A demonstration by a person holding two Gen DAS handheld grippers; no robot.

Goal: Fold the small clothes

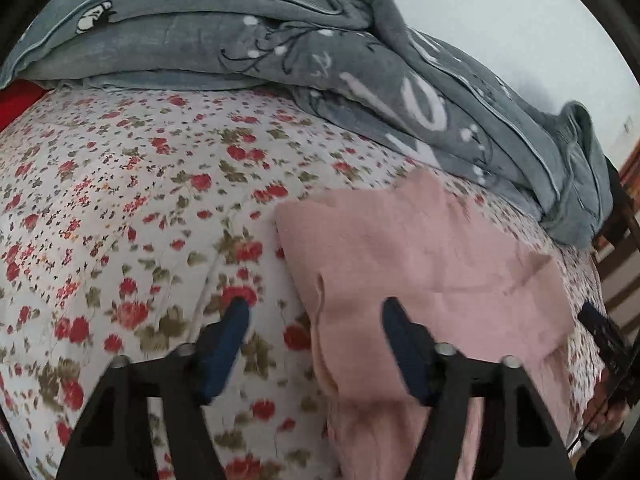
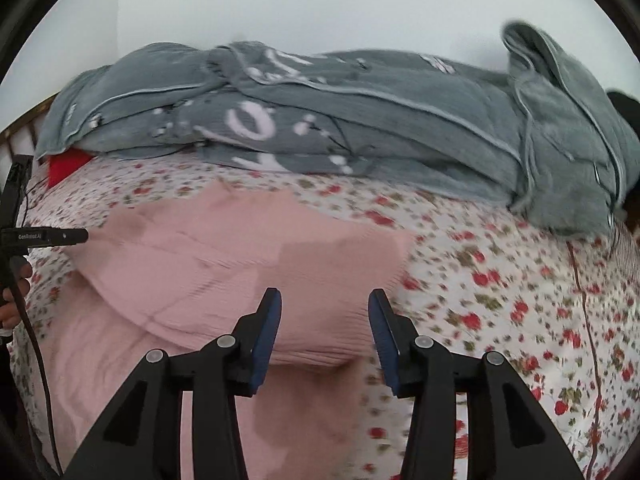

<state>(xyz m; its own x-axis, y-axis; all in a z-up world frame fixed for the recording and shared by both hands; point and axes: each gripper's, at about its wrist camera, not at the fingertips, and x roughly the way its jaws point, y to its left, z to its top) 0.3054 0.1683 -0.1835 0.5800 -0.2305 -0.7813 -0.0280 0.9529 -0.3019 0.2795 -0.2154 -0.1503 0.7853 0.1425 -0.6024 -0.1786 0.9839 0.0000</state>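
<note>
Both claws released: left claw [image 1: 316, 304] and right claw [image 2: 324, 294] hover over pink garment [image 1: 420, 256], its near end cut off, motion-blurred.

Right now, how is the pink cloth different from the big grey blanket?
The pink cloth is plain; the grey blanket has white patterns. The pink cloth lies fairly flat and folded in front, while the grey blanket sits bunched in a heap at the back. The pink cloth looks thinner, the grey blanket fluffier. Both rest on the flowery sheet.
</note>
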